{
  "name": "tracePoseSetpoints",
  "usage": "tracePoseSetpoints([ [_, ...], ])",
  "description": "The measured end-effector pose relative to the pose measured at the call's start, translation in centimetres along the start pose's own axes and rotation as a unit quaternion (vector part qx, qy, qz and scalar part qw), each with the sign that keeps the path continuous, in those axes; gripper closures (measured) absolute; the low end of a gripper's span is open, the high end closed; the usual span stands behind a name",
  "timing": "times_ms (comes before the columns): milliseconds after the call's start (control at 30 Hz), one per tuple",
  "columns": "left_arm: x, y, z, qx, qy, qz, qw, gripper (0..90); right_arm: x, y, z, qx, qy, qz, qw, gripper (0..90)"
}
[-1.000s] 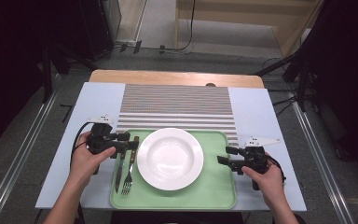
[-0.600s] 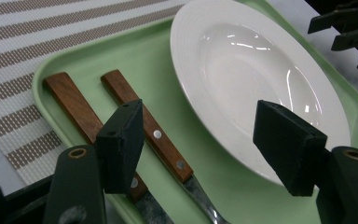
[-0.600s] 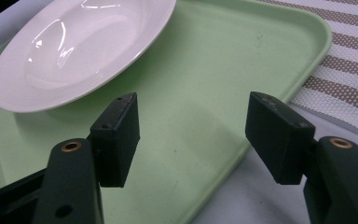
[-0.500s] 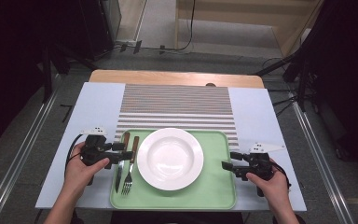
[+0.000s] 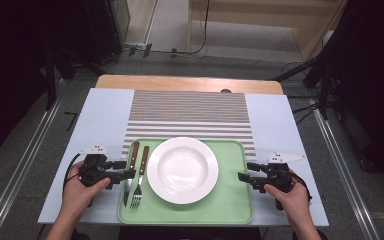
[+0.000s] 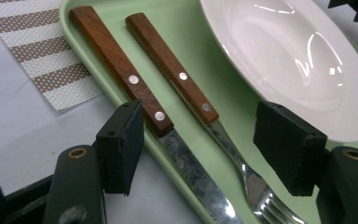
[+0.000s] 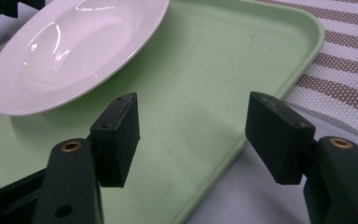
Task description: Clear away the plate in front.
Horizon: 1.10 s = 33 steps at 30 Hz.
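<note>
A green tray lay on the table, its far edge overlapping a striped mat. On the tray sat a white plate, with a fork just left of it and a knife beyond that. The left gripper hovered at the tray's left edge, jaws apart over both handles. The right gripper was at the tray's right edge, jaws apart, gripping nothing.
</note>
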<state>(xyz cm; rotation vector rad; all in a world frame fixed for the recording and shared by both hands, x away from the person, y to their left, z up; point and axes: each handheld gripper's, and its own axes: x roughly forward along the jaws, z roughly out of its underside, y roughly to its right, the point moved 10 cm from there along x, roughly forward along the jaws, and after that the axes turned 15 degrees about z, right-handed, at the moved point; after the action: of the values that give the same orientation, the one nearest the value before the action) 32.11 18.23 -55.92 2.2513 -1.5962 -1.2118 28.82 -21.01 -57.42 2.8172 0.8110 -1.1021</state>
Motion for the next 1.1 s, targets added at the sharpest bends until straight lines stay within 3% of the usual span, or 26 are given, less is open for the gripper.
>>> tracePoseSetpoints([
  [467,0.24,-0.6,0.48,-0.01,-0.011,0.002,0.9999,32.6,0.22,0.1,0.01,0.003,0.001,-0.001,1.0,34.2],
  [1100,-0.11,-0.73,0.33,-0.014,-0.004,0.001,0.9999,32.6,0.23,0.01,0.11,0.002,-0.002,-0.002,1.0,34.2],
])
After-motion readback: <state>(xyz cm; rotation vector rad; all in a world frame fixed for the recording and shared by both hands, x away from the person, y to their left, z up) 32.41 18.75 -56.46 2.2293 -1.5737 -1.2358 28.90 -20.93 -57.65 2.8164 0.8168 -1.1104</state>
